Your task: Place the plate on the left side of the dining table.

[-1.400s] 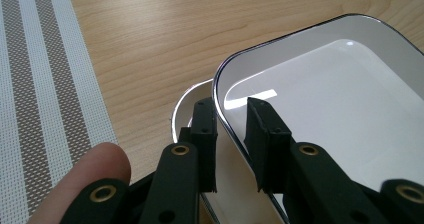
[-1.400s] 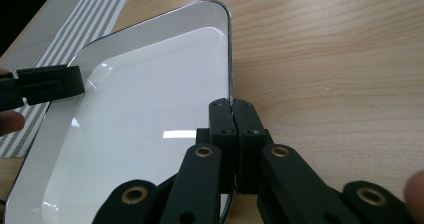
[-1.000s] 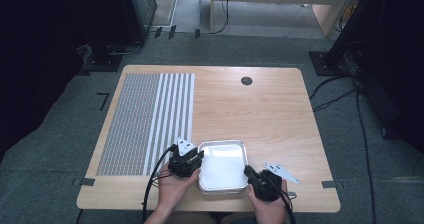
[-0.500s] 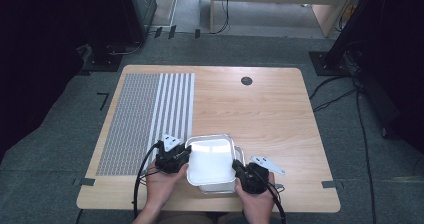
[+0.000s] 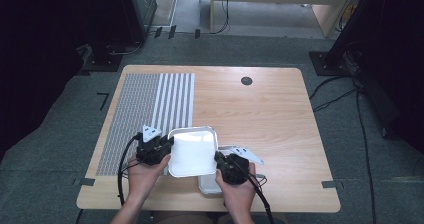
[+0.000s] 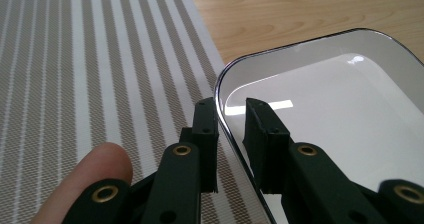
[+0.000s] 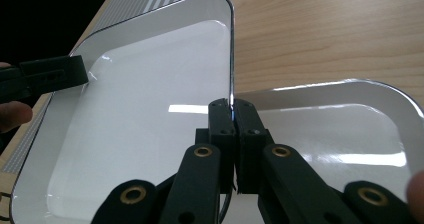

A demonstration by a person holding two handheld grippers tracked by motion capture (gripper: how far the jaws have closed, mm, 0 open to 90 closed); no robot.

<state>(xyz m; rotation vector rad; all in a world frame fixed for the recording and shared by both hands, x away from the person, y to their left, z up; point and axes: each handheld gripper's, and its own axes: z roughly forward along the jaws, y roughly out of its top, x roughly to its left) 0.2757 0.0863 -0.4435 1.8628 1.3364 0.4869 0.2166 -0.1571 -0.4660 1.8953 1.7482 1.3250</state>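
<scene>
Left gripper gapped; right gripper clamped

Lower white tray largely covered by upper white tray in high view. Upper tray's near corners cut off at bottom edge in right gripper view. Contact of left gripper fingers with rim indistinct. Forearms cropped below counter.

Wooden table with striped mat, white tray
</scene>
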